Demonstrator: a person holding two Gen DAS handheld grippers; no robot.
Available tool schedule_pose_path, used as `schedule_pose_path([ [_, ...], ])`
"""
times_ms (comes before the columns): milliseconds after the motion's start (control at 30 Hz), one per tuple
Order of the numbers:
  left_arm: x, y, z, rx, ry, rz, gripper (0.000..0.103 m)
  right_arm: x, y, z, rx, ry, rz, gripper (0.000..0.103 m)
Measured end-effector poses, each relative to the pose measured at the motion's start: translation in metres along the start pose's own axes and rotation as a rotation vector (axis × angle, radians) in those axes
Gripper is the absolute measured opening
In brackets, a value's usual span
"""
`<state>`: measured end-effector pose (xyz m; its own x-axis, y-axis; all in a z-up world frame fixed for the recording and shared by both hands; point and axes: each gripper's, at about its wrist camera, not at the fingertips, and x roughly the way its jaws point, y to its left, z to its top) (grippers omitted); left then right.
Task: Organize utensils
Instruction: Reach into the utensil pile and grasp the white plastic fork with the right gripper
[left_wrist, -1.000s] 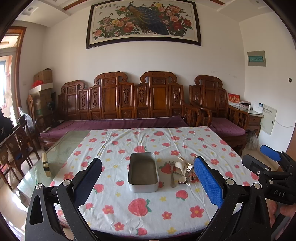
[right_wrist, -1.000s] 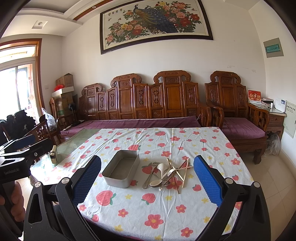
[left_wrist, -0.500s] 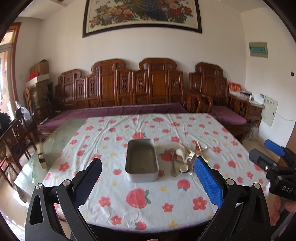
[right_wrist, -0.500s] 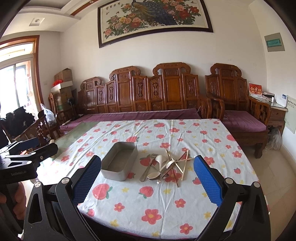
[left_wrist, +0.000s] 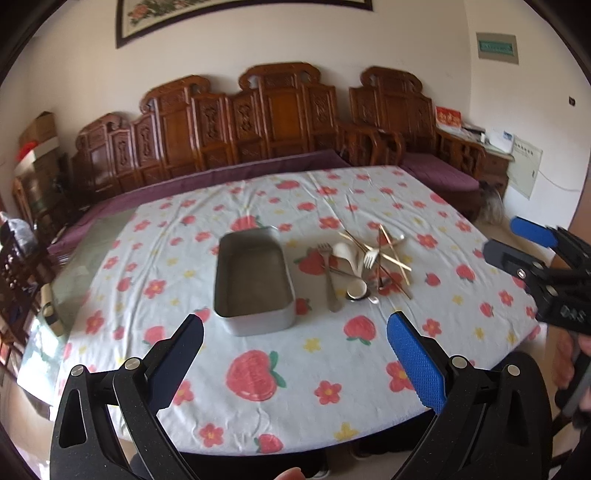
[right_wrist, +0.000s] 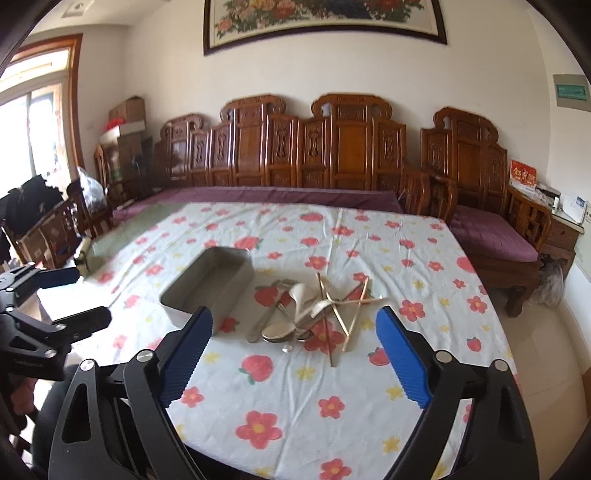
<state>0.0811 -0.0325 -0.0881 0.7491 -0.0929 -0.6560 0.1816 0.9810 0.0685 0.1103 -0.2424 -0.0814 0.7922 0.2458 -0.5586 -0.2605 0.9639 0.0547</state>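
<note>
A: One metal tin (left_wrist: 254, 277) on the flowered tablecloth (left_wrist: 258, 387), nothing inside it.

B: Beside it, a heap of utensils (right_wrist: 306, 314), uncountable. Left gripper (left_wrist: 295, 343) spread wide, empty; right gripper (right_wrist: 294, 343) narrowing, nothing between.

My black left gripper with blue-padded fingers (left_wrist: 294, 345) points downward, jaws wide apart, empty. My matching black right gripper (right_wrist: 294, 338) is closing, nothing between its jaws.
</note>
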Motion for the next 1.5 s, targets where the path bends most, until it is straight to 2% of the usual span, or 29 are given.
schedule_pose_path([
  [233, 0.035, -0.005, 0.004, 0.013, 0.052, -0.084, 0.097, 0.061, -0.027, -0.004, -0.031, 0.092, 0.012, 0.077],
  [400, 0.061, -0.008, 0.008, 0.018, 0.074, -0.089, 0.097, 0.106, -0.049, -0.011, -0.006, 0.165, 0.052, 0.066],
  [533, 0.082, -0.009, 0.01, 0.026, 0.094, -0.109, 0.097, 0.143, -0.063, -0.013, 0.006, 0.215, 0.053, 0.063],
  [667, 0.1, -0.014, 0.016, 0.034, 0.105, -0.146, 0.097, 0.177, -0.077, -0.007, 0.066, 0.251, 0.068, 0.059],
  [900, 0.134, -0.026, 0.027, 0.06, 0.112, -0.188, 0.097, 0.238, -0.098, -0.004, 0.182, 0.336, 0.043, 0.052],
  [1100, 0.164, -0.023, 0.031, 0.024, 0.149, -0.207, 0.097, 0.277, -0.113, -0.008, 0.31, 0.403, 0.049, 0.049],
  [1233, 0.178, -0.017, 0.033, -0.001, 0.164, -0.199, 0.097, 0.294, -0.12, -0.01, 0.413, 0.436, 0.064, 0.048],
  [1433, 0.19, -0.009, 0.03, -0.036, 0.188, -0.202, 0.097, 0.312, -0.116, -0.009, 0.487, 0.469, 0.075, 0.044],
  [1500, 0.192, -0.009, 0.03, -0.035, 0.188, -0.2, 0.097, 0.314, -0.114, -0.008, 0.493, 0.474, 0.078, 0.039],
])
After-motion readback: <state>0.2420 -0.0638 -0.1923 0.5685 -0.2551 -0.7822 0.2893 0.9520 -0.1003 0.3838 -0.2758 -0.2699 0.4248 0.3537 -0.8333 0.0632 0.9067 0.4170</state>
